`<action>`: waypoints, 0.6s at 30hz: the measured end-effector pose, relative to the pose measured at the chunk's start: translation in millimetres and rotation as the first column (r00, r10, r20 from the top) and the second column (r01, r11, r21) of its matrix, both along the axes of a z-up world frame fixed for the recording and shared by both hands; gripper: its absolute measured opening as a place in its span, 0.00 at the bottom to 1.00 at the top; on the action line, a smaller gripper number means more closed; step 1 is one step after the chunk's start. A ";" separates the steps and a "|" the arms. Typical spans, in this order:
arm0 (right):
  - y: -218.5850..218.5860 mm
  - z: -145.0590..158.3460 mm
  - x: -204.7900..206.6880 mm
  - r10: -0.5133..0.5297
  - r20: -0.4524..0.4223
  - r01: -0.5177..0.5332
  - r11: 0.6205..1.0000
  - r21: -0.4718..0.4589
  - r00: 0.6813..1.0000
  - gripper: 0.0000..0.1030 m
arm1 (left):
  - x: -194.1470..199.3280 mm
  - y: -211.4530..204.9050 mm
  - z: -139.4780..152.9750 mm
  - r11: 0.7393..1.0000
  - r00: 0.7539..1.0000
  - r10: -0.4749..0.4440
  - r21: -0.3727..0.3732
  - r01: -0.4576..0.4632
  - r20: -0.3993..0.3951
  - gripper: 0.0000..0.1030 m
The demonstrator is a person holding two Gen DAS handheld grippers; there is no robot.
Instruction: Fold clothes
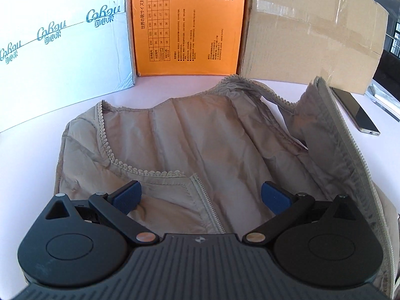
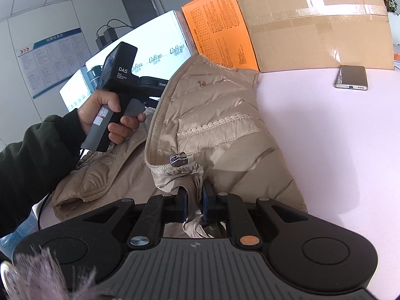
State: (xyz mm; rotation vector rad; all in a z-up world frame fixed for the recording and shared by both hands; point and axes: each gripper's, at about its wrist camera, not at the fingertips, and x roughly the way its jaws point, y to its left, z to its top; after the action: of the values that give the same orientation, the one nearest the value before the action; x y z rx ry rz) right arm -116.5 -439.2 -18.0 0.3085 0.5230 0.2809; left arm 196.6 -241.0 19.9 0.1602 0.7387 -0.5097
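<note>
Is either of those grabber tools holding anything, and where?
The right gripper pinches the vest at its bunched front corner, just below the zipper pull. The left gripper is open, holding nothing.

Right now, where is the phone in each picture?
Left wrist view: the phone lies at the right edge, on the white table beside the brown box.
Right wrist view: the phone lies upper right, flat on the table in front of the brown box.
Shared landmark: the orange box behind the jacket.
</note>
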 end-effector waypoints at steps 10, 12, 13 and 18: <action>-5.6 -3.2 2.2 0.013 0.002 -0.013 0.999 0.035 1.000 0.10 | -3.3 12.4 17.6 0.995 0.993 0.093 -0.038 -0.090 0.075 1.00; -6.2 -3.6 2.3 0.015 0.004 -0.015 0.999 0.037 1.000 0.10 | -1.0 17.2 20.2 0.992 0.995 0.088 -0.090 -0.084 0.043 1.00; -6.5 -3.7 2.4 0.016 0.004 -0.016 0.999 0.038 1.000 0.10 | 0.3 21.2 22.2 0.987 0.996 0.086 -0.138 -0.083 0.021 1.00; -7.3 -3.8 2.0 0.017 0.006 -0.017 0.999 0.043 1.000 0.10 | 10.8 43.7 26.6 0.895 0.986 0.038 -0.435 -0.105 -0.160 1.00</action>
State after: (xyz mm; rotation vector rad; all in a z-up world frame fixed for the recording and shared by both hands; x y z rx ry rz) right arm -114.4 -446.5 -21.9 0.3449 0.5150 0.3096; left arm 207.4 -197.4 46.5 -0.3339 0.7518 -0.6114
